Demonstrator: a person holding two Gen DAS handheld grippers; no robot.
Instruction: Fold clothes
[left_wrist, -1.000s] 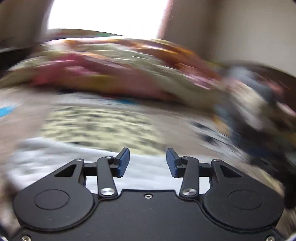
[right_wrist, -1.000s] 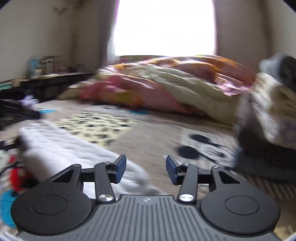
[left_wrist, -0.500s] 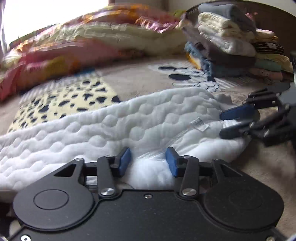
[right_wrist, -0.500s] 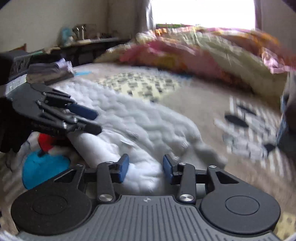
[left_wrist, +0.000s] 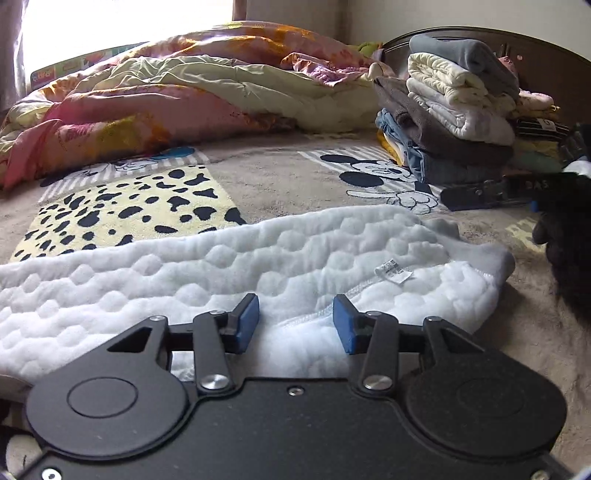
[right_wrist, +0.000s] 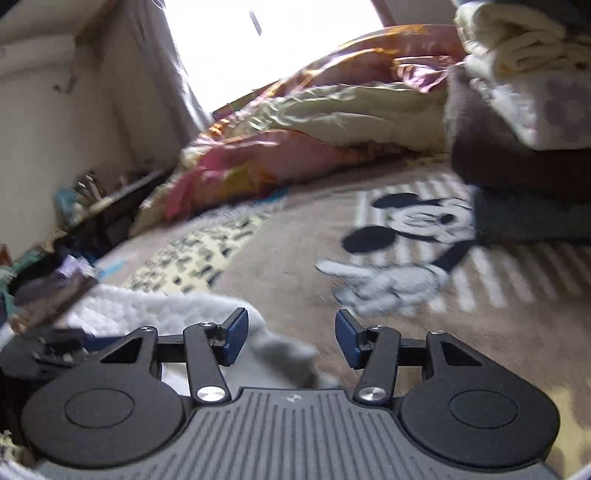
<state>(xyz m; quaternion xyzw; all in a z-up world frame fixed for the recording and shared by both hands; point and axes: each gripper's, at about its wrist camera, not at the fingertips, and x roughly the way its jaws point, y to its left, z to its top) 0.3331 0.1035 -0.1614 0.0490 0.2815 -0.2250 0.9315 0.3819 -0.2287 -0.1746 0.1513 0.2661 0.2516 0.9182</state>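
A white quilted fleece garment (left_wrist: 221, 266) lies folded lengthwise across the cartoon-print blanket, with a small care label (left_wrist: 393, 271) near its right end. My left gripper (left_wrist: 295, 325) is open just above the garment's near edge, touching nothing. My right gripper (right_wrist: 291, 336) is open at the garment's right end (right_wrist: 155, 306), with grey-white fleece under its left finger. In the left wrist view, the right gripper (left_wrist: 491, 194) shows at the far right, beyond the garment's end.
A tall stack of folded clothes (left_wrist: 454, 110) stands at the right of the bed. A rumpled pink and yellow quilt (left_wrist: 184, 99) lies along the back by the window. A cluttered low table (right_wrist: 92, 206) stands at the left wall.
Both grippers have swung down to the white garment. The right gripper then moved away from the left to the garment's right end. Both stayed open.
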